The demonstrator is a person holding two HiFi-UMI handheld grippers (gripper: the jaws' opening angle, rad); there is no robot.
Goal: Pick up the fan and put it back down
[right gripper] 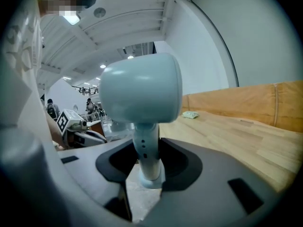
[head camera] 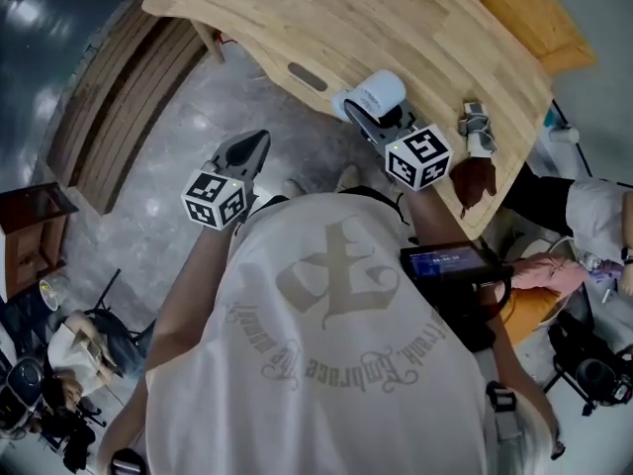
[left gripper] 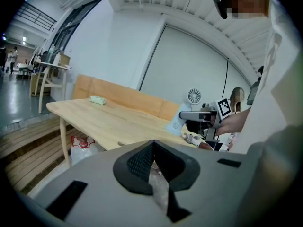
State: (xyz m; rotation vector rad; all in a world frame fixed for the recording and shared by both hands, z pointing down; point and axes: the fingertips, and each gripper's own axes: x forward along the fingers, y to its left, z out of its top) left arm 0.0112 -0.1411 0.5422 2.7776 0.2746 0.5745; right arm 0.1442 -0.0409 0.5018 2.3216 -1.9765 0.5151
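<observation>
In the head view the person's shirt (head camera: 326, 364) covers both forearms, and the surface (head camera: 297, 18) runs off the top edge. In the right gripper view the fan (right gripper: 142, 91) shows only its smooth back and screens the room behind it. A pale green lump (left gripper: 97, 100) far along the surface is too small to identify.

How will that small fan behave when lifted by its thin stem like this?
Likely top-heavy: the fan has a bulky head over a slim stem, where the right gripper clamps it, so it may swing or tip when tilted. The smooth, hard-looking plastic seems stiff but could slip in the grip.
</observation>
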